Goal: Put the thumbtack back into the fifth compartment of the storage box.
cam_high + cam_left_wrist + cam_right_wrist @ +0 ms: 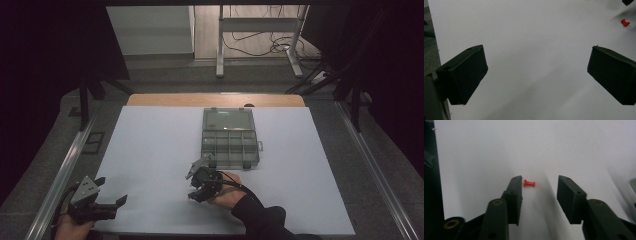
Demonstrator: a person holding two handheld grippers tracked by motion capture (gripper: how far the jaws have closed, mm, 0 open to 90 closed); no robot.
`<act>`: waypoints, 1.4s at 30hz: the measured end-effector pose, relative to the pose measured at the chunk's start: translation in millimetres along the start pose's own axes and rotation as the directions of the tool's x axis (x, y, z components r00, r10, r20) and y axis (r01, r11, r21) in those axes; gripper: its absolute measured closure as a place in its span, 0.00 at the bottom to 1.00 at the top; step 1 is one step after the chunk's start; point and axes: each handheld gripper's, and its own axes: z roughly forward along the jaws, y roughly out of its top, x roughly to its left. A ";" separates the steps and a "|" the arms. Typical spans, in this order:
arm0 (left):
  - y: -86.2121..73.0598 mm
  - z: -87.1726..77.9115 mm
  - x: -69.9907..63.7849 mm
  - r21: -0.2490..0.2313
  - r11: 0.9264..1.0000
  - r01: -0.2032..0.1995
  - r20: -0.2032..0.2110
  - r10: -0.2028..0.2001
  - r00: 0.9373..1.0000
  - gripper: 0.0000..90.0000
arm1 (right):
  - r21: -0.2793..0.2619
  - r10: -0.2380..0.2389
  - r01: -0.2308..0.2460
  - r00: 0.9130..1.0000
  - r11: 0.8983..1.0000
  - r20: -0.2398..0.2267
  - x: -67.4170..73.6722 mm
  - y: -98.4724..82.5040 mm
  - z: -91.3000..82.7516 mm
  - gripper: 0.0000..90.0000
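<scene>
Right gripper [539, 186]: lowered over the white sheet [150, 150], just in front of the organiser box, held in a hand with a dark sleeve [260, 217].
Right claw state: partly spread, nothing pinched; gap clear between the two pads.
Red push pin [529, 183]: lying on its side on the white sheet, at the tip of the jaw on the left of the right gripper view, just beside it; contact with that jaw not determinable. Well apart from the opposite jaw.
Red push pin, second sighting [625, 22]: near the top right corner of the left gripper view, flat on the sheet, far beyond the left claw.
Left gripper [107, 192]: at the near left corner of the sheet, held in a hand [70, 229] at the table edge.
Left claw state: spread wide, bare sheet between the pads.
Organiser box [230, 137]: grey-green, compartmented, clear lid [227, 119] folded open away from the person; positioned at the centre of the sheet.
Sheet support: wooden table [215, 99], strip visible at the far edge.
</scene>
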 end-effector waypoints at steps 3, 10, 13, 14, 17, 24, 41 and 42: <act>0.1 0.0 -0.1 0.002 1.000 -0.003 0.000 0.003 1.000 0.03 | 0.003 0.002 -0.002 1.000 1.000 -0.021 0.1 2.8 5.4 0.69; -0.1 -0.1 0.1 0.001 1.000 -0.002 0.000 0.002 1.000 0.03 | 0.021 0.002 -0.002 1.000 1.000 -0.017 4.6 7.6 16.9 0.63; -0.1 -0.1 0.0 0.001 1.000 -0.003 0.000 0.003 1.000 0.03 | 0.026 0.006 -0.006 1.000 1.000 -0.011 5.2 7.4 20.9 0.63; -0.1 -0.1 -0.1 0.001 1.000 -0.003 0.001 0.003 1.000 0.03 | 0.028 0.006 -0.006 1.000 1.000 -0.013 5.6 7.3 21.7 0.63; 0.0 -0.1 -0.1 0.002 1.000 -0.003 0.000 0.003 1.000 0.03 | 0.028 -0.003 0.003 1.000 1.000 0.006 7.7 7.4 22.3 0.67; 0.0 -0.1 -0.3 0.002 1.000 -0.004 0.000 0.004 1.000 0.03 | 0.035 -0.027 0.026 0.999 0.999 0.022 10.8 7.1 21.8 0.80; 0.1 0.0 -0.3 0.003 1.000 -0.005 0.000 0.005 1.000 0.03 | 0.031 -0.023 0.022 1.000 0.999 0.018 5.8 9.6 21.0 0.78; 0.1 0.0 -0.3 0.003 1.000 -0.005 0.000 0.005 1.000 0.04 | 0.028 -0.021 0.021 1.000 0.999 0.018 5.2 10.1 21.2 0.77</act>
